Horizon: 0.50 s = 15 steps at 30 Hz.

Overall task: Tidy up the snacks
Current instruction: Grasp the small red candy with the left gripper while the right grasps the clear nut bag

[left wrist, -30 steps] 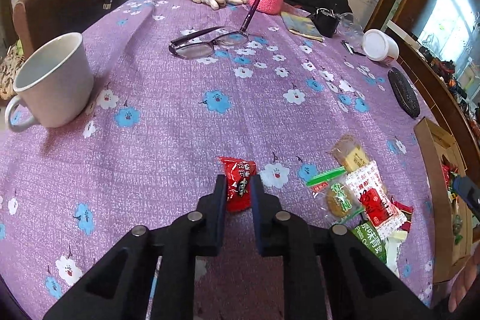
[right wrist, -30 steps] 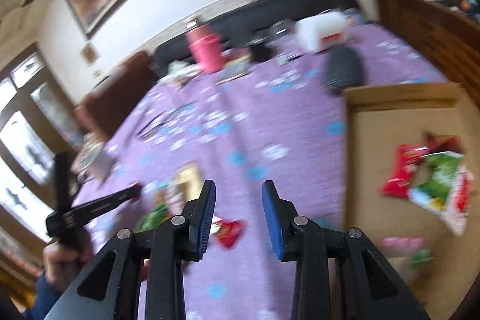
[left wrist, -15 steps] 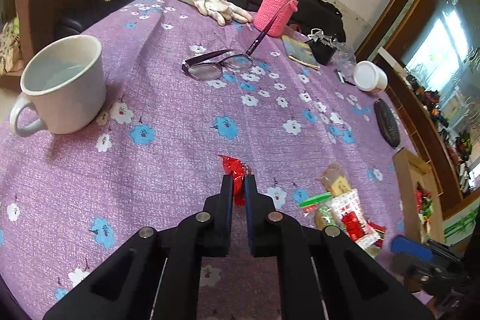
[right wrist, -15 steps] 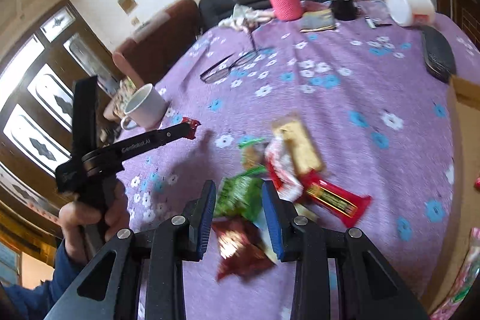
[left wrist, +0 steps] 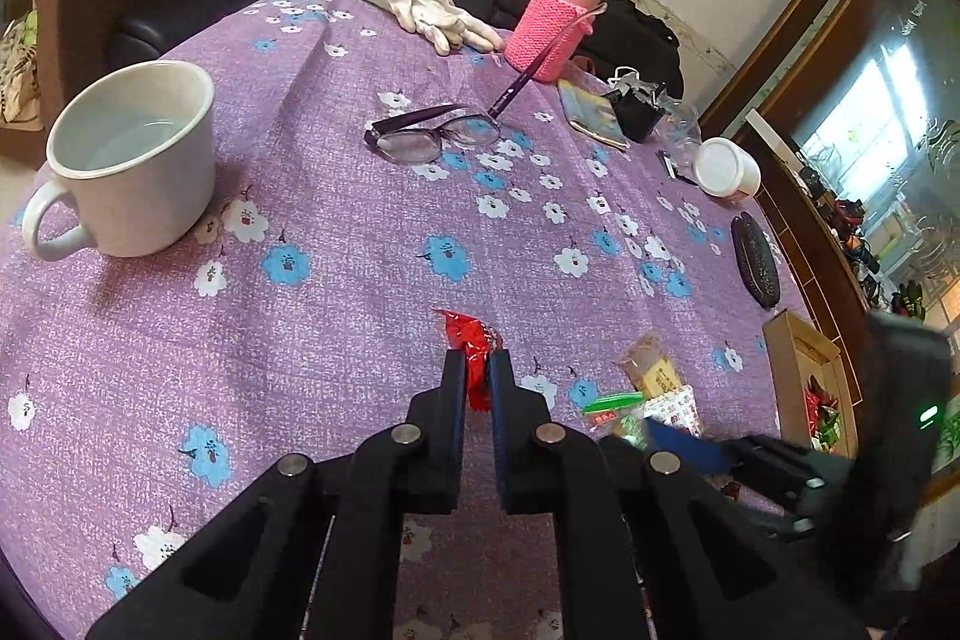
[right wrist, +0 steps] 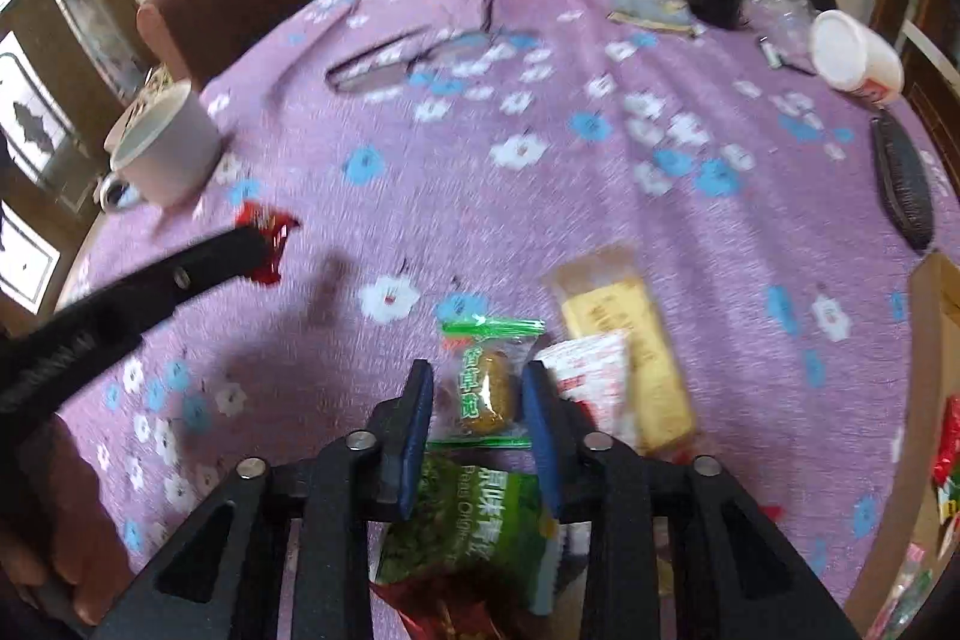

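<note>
While the red snack packet [left wrist: 471,349] is pinched tight in the left gripper [left wrist: 477,376], lifted above the purple flowered tablecloth [left wrist: 336,232], the right gripper [right wrist: 477,400] has just been closing, its jaws not yet pressing the clear green-topped snack bag [right wrist: 486,382] between them. A yellow bar [right wrist: 630,334] lies just right of it. The cardboard box [right wrist: 927,316] sits far right.

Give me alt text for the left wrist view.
The left gripper, shut on a red snack packet, holds it above a purple floral tablecloth. A white mug stands far left; glasses lie beyond, more snacks right.
</note>
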{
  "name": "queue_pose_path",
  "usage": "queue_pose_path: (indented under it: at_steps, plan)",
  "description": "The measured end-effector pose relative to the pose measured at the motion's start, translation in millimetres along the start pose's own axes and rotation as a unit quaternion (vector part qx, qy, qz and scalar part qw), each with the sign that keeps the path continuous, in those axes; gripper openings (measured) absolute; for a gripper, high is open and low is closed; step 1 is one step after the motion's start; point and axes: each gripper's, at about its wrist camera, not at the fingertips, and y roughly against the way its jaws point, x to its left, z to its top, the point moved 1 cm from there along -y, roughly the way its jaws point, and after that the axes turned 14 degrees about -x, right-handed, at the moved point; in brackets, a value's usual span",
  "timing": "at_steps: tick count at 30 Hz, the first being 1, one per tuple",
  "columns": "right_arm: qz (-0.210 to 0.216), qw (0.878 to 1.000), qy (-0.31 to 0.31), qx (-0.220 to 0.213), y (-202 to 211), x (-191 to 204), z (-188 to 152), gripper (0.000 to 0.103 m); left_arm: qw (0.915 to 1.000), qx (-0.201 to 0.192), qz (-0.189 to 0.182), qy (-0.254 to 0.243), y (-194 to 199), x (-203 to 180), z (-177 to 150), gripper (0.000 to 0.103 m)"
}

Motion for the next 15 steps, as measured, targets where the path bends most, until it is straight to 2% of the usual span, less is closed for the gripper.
queue_pose_path:
  at_steps: [4,8,11,15]
  plan:
    - [-0.006,0.999,0.002,-0.039,9.2,-0.2,-1.5,0.022,1.0000,-0.003,-0.005,0.000,1.1,-1.0,0.1,0.007]
    - [0.026,0.992,-0.031,-0.119,47.5,-8.0,0.1,0.022,0.9998,-0.010,-0.019,-0.004,4.4,-5.6,-0.9,0.007]
    - [0.019,0.986,-0.045,-0.162,75.0,-21.8,-5.2,0.022,0.9992,-0.015,-0.036,-0.012,6.4,-14.0,-3.0,0.007]
    - [0.015,0.978,-0.084,-0.190,94.1,-48.3,-22.8,0.022,0.9970,-0.023,-0.063,-0.038,10.7,-35.7,-10.1,0.007]
